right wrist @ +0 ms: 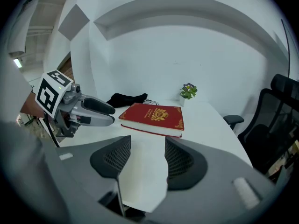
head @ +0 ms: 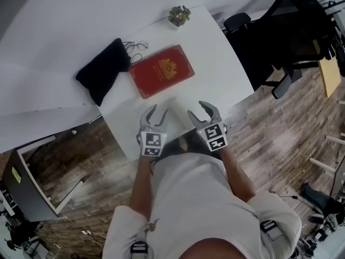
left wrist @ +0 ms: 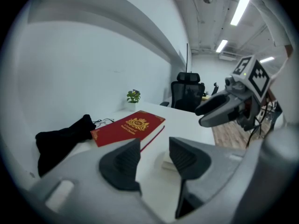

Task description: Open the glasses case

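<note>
Both claws over the near edge of the white table (head: 221,72), neither touching it.

Left gripper (left wrist: 155,160): dark, ridged wedge-shaped pads set roughly half open, clamped on nothing, only bare tabletop showing through the gap. Smooth grey moulded shell, with a cube of black-and-white square markers on top.

Right gripper (right wrist: 148,160): same build, pads with a fine mesh grain, likewise about half open and empty. Close beside the left one, the two apart from each other, tips angled down toward the table.

Just beyond the left pads, a small pale boxy thing, apparently the glasses case (left wrist: 167,160): white on white, lying flat and closed as far as can be told, between the claws and the book, hard to make out from the head view.

Farther back, a red hardcover book (head: 161,70): flat rectangle, gold crest and gold corner ornaments, pale page edge.

Left of the book and touching its corner, a black cloth pouch (head: 102,74), soft and slumped, thin cords trailing from its far end.

At the far end, a little potted plant (head: 179,15).

To the right, off the table, a black office chair (head: 291,31) on wood-plank flooring.
</note>
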Available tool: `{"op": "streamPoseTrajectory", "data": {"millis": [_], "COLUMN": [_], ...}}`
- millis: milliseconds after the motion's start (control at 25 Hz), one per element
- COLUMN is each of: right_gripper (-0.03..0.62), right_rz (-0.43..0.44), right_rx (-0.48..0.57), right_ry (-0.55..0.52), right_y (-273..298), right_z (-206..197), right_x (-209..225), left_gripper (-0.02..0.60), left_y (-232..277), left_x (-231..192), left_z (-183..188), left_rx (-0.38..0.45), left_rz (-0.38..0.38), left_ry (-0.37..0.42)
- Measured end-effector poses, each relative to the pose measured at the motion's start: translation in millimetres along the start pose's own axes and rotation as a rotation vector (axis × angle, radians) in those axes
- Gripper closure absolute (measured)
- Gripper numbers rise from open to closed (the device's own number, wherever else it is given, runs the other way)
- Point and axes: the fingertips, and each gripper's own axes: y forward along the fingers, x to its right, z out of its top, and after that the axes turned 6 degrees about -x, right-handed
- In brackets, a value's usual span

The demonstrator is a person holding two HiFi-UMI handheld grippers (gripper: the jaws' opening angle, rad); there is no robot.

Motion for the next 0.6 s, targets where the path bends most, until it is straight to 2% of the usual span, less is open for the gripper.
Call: {"op": "streamPoseTrajectory", "data": {"millis": [600], "right_gripper": [0.362], "right_rz": [-0.019], "right_rx": [-0.061], "right_ry": [0.031], "right_y": [10.2], "right_z": [-31.4], "right_x": [-17.1], "left_gripper": [0.390], "left_y": [16.8], "left_x": [7.3], "left_z": [-26.7], "left_rx": [-0.047], "left_rz": [-0.079], "left_ry": [0.018]}}
